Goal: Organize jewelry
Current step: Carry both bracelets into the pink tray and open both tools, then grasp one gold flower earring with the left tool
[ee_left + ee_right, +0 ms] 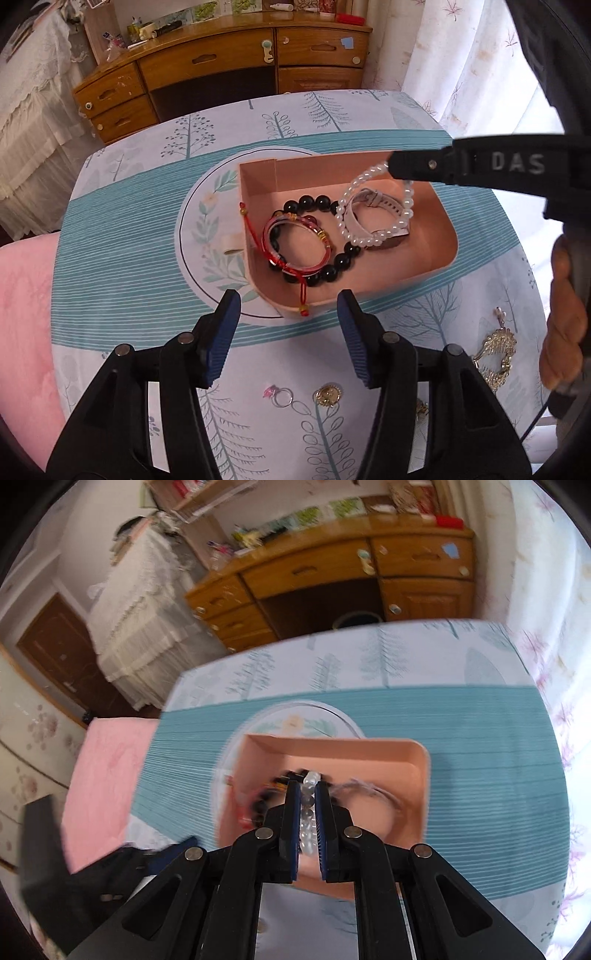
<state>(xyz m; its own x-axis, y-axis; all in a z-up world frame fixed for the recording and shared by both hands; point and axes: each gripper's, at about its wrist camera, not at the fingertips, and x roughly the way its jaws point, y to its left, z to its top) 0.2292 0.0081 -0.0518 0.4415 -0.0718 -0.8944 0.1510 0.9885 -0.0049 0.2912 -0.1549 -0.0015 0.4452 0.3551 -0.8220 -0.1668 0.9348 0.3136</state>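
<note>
A pink open box (445, 240) stands on the patterned tablecloth. In it lie a black bead bracelet (314, 203), a red bangle with a red cord (295, 242) and a white watch (373, 216). A white pearl bracelet (345, 221) hangs into the box over the watch, and my right gripper (393, 166) is shut on its top. The right wrist view is blurred and shows the same gripper (306, 784) with the white beads (308, 806) pinched between its pads above the box (369, 747). My left gripper (289, 299) stands open at the box's near rim, holding nothing.
On the cloth near me lie a silver ring with a pink stone (280, 397), a round gold piece (327, 395) and a gold filigree ornament (495, 354). A person's hand (565, 314) holds the right gripper. A pink cushion (26, 314) sits at left, a wooden desk (221, 62) beyond.
</note>
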